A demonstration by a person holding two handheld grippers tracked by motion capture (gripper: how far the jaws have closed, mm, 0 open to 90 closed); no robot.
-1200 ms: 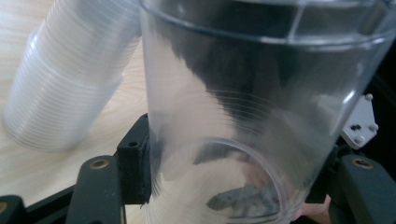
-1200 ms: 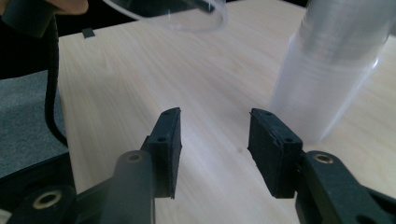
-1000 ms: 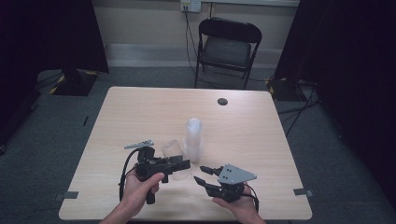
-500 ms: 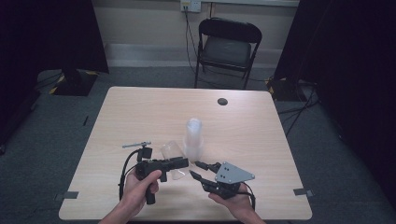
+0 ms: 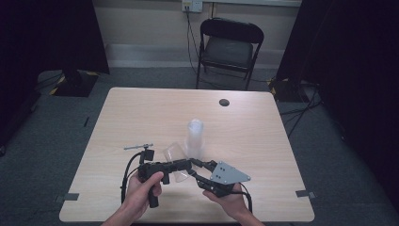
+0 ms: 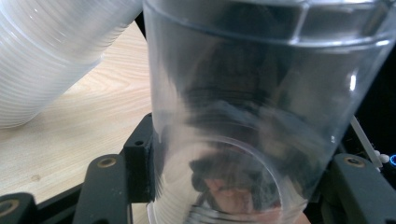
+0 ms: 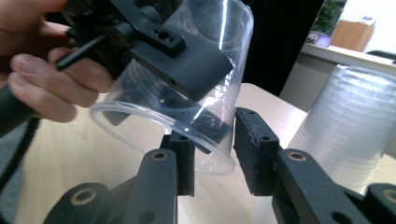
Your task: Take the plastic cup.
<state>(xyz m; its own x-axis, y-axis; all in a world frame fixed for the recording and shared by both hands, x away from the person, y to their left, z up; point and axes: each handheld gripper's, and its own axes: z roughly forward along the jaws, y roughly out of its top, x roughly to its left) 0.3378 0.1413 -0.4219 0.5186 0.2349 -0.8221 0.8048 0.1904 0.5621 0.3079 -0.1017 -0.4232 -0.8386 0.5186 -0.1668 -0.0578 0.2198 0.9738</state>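
Observation:
A clear plastic cup [image 5: 172, 154] [image 6: 243, 107] [image 7: 187, 107] is held on its side just above the table, near the front edge. My left gripper [image 5: 181, 165] [image 6: 233, 186] is shut on its wall, with one black jaw across the cup in the right gripper view. My right gripper [image 5: 195, 170] [image 7: 217, 158] faces it from the right. Its jaws have just been closing and straddle the cup's rim, with a gap still showing at the pads [image 7: 254, 149]. A tall stack of clear cups [image 5: 194, 136] [image 6: 42, 56] [image 7: 345, 135] stands upright just behind.
The wooden table [image 5: 141, 117] has a dark round hole [image 5: 224, 102] at its far right. A black folding chair [image 5: 230, 47] stands beyond the far edge. A thin metal rod [image 5: 138, 146] sticks out from the left gripper's body.
My right gripper has edged left to the cup and its jaws have narrowed around the rim. The left gripper holds the cup in much the same place.

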